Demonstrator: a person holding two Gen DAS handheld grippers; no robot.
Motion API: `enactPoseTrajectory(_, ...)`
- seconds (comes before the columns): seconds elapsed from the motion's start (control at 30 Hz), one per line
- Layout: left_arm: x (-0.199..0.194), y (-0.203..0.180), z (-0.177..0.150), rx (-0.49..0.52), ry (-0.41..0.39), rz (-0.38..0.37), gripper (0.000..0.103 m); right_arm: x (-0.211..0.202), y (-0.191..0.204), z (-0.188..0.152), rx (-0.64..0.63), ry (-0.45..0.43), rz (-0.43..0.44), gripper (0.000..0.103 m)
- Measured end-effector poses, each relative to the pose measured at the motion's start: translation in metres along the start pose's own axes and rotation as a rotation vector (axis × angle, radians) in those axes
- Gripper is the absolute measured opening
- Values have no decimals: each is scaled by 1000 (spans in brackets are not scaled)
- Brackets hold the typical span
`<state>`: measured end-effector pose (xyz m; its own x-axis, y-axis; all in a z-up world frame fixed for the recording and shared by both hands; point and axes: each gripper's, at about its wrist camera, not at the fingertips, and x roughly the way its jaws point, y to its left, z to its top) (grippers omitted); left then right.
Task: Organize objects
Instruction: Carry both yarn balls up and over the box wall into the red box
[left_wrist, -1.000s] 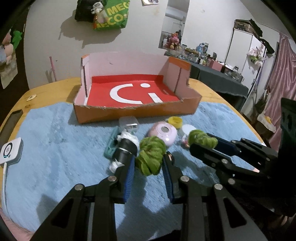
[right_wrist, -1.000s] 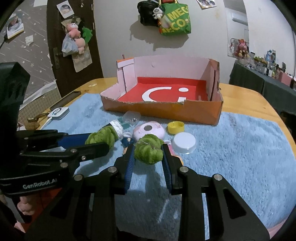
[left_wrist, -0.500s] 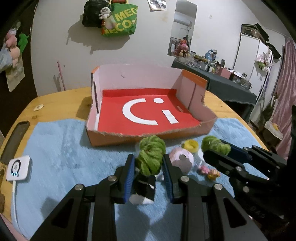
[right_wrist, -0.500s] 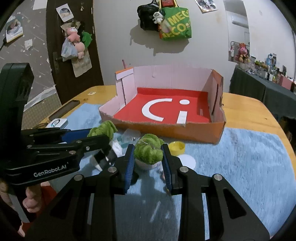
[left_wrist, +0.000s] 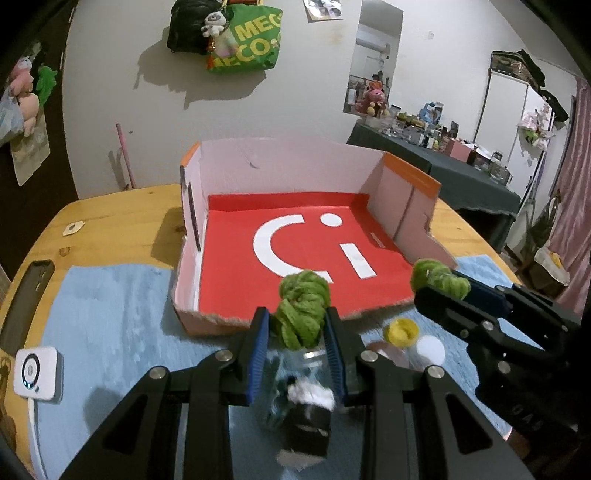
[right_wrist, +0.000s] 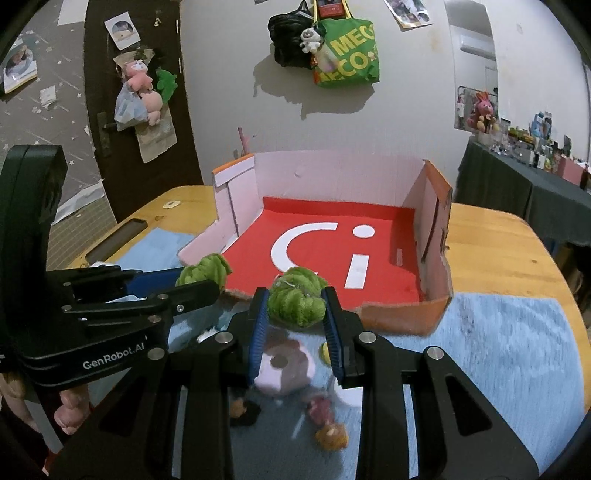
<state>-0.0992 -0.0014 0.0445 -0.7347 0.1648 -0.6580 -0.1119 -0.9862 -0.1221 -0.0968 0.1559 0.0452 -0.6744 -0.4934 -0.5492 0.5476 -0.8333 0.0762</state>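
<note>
Box (left_wrist: 295, 236) at frame centre empty; left gripper (left_wrist: 295, 332) and right gripper (right_wrist: 295, 314) fingers each clamp a green yarn ball (left_wrist: 303, 310), small items lying on counter (left_wrist: 110, 302) below

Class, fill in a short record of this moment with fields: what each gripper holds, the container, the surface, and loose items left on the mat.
Left gripper: shut on a green yarn bundle
Right gripper: shut on a second green yarn bundle
Container: open cardboard box with red floor, nothing inside
Surface: blue mat on a wooden table
Loose on mat: yellow cap, white lid, pink round case
</note>
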Motion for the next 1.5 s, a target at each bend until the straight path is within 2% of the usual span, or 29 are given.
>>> enactPoseTrajectory(0.3,25,11,21,-8,9,42,31,29,-13,24,14,25,-17,27)
enactPoseTrajectory(0.9,72,21,52,-4,58,88,31,85,-34,49,38,113,-41,27)
enactPoseTrajectory(1.2,93,30,58,1,100,120,31,109,-48,56,56,202,-46,28)
enactPoseTrajectory(1.5,111,36,59,2,142,136,31,130,-51,56,18,292,-68,28)
